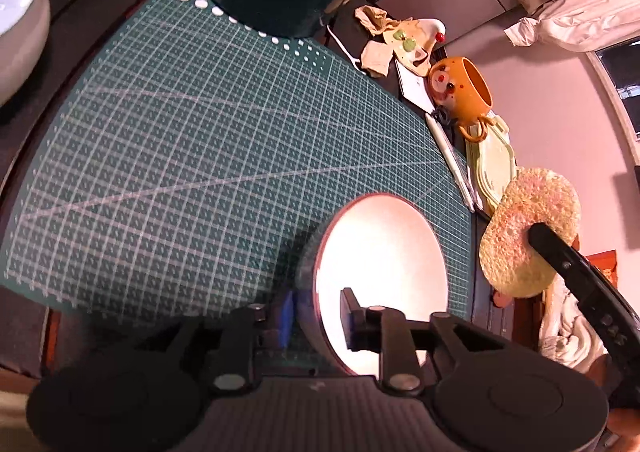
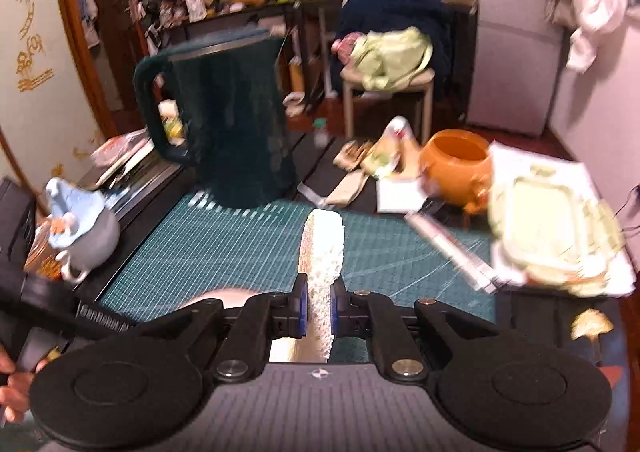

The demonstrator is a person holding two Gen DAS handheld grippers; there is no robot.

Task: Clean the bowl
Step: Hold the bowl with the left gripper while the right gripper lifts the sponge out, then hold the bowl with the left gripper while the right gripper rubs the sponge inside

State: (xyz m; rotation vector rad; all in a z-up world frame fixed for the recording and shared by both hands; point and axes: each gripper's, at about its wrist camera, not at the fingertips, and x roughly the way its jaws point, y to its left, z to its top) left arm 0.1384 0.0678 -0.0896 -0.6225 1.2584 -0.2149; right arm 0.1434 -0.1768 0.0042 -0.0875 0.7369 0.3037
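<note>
A bowl (image 1: 384,252) with a white inside and a dark rim sits at the near right of the green cutting mat (image 1: 200,131). My left gripper (image 1: 316,320) straddles its near wall, one finger outside and one inside. A strip of white shows between the inner pad and the rim, so the pads do not press. My right gripper (image 2: 319,312) is shut on a round yellow sponge (image 2: 322,252), held edge-on above the mat (image 2: 240,244). In the left wrist view the sponge (image 1: 528,232) hangs just right of the bowl. A pale edge of the bowl (image 2: 224,295) peeks behind my right gripper's left finger.
A dark green jug (image 2: 224,111) stands at the mat's far edge. An orange mug (image 2: 456,167), a pale green tray (image 2: 548,236) and a pen (image 1: 452,159) lie along the right side. A blue and white pot (image 2: 80,228) sits on the left.
</note>
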